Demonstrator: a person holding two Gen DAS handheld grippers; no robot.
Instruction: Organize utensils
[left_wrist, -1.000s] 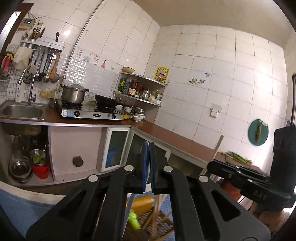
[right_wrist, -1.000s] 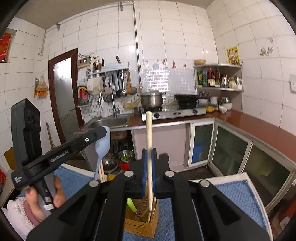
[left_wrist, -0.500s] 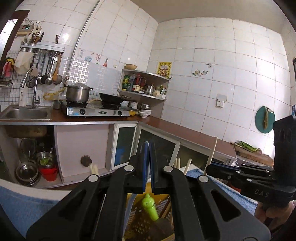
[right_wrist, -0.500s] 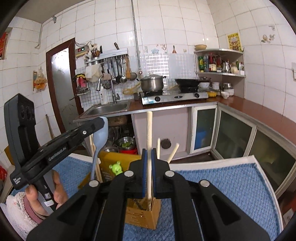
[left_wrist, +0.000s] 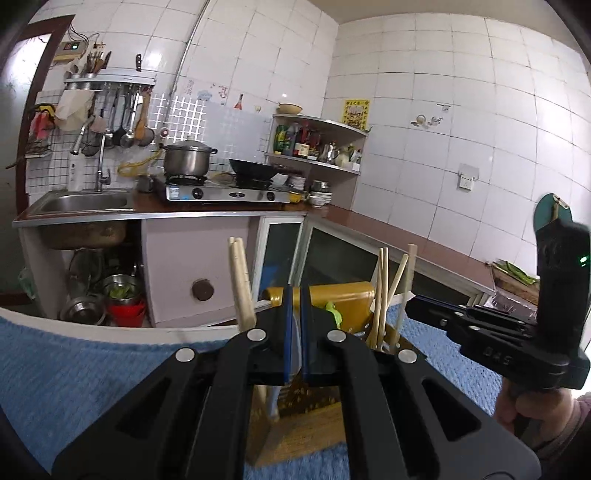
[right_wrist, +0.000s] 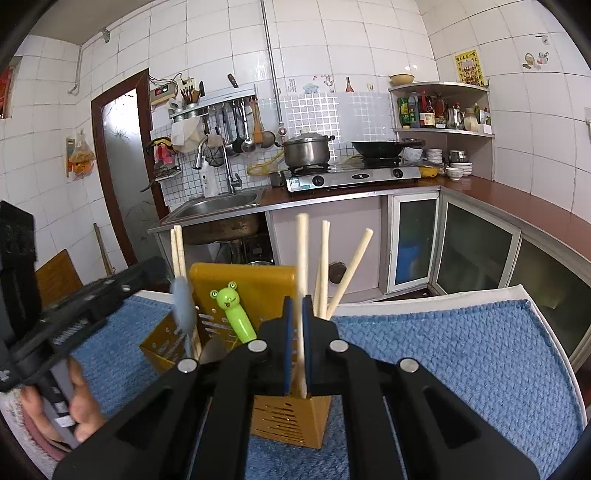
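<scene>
The right gripper (right_wrist: 298, 325), black with blue pads, pinches a pale wooden chopstick (right_wrist: 301, 251) that stands upright between its pads, the lower end reaching down into the front right compartment of a yellow perforated plastic utensil holder (right_wrist: 288, 419). Two more pale chopsticks (right_wrist: 334, 273) lean out of that same compartment just to the right of the held one. A green frog-headed plastic utensil (right_wrist: 232, 310) rises from a compartment further left, in front of the holder's tall yellow back panel. The left gripper (left_wrist: 294, 332) has its blue pads pressed on a thin pale blue utensil handle (left_wrist: 294, 363) that runs between them; from the right wrist view its pale blue spoon-like head (right_wrist: 181, 306) shows blurred at the left compartment, where another pair of chopsticks (right_wrist: 177, 251) stands. A hand (right_wrist: 55, 410) grips the left tool's handle at the lower left of that view, and the other hand (left_wrist: 532, 410) holds the right tool at the right edge of the left wrist view. The holder sits on a blue knitted mat (right_wrist: 443, 362) laid over a white-edged surface. Behind it are a steel sink (right_wrist: 221, 203), a two-burner gas stove (right_wrist: 354, 177) bearing a lidded steel pot (right_wrist: 306, 149) and a black wok (right_wrist: 384, 147), and a corner shelf of bottles (right_wrist: 439, 110)
</scene>
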